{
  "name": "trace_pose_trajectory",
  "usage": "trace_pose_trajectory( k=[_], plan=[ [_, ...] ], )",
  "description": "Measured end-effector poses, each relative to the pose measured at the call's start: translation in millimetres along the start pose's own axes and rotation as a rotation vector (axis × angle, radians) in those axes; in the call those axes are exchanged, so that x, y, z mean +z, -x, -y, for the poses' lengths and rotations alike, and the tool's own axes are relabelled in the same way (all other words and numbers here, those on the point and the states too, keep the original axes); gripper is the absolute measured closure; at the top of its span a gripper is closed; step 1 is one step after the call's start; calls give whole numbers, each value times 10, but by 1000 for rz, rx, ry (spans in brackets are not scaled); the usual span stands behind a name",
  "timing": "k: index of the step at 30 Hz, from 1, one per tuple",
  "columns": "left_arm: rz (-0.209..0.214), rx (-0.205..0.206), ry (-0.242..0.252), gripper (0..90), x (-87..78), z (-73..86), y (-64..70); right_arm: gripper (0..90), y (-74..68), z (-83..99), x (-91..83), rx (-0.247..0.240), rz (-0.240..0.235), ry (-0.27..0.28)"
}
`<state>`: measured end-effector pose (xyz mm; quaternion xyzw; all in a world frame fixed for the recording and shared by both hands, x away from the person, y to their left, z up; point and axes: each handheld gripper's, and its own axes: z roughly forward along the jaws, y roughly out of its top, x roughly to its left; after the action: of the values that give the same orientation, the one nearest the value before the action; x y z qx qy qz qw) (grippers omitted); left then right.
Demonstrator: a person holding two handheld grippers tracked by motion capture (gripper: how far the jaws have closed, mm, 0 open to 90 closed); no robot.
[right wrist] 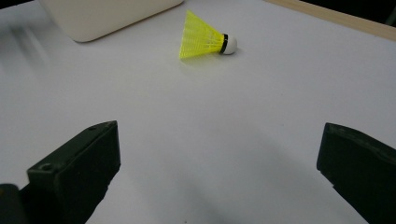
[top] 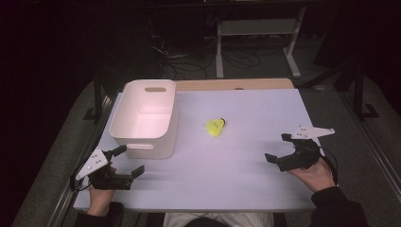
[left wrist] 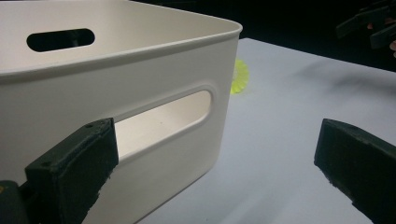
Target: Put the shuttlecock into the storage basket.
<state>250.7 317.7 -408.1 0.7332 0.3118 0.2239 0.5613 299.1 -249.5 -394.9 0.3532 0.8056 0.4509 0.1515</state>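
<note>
Right hand-held gripper agape, shuttlecock sideways — cork rightward

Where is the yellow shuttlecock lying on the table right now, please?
In the high view, the yellow shuttlecock lies on its side near the middle of the white table, just right of the white bin and untouched.

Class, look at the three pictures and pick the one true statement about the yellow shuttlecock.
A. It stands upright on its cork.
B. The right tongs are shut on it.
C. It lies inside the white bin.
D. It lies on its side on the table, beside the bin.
D: the shuttlecock lies on its side on the table, outside the white bin, while the right tongs are open and apart from it.
</note>
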Motion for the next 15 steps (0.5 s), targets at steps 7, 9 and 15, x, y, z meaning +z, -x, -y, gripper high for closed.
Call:
trace_pose_trajectory(
  k=[7,9,15],
  plan=[
    [-1,0,0,0,0,0,0,0,-13,-67,-3,-13,-10,-10],
    [-1,0,0,0,0,1,1,0,-16,-87,-5,-18,-10,-14],
    [-1,0,0,0,-1,1,1,0,-27,-162,-7,-33,-19,-24]
  ],
)
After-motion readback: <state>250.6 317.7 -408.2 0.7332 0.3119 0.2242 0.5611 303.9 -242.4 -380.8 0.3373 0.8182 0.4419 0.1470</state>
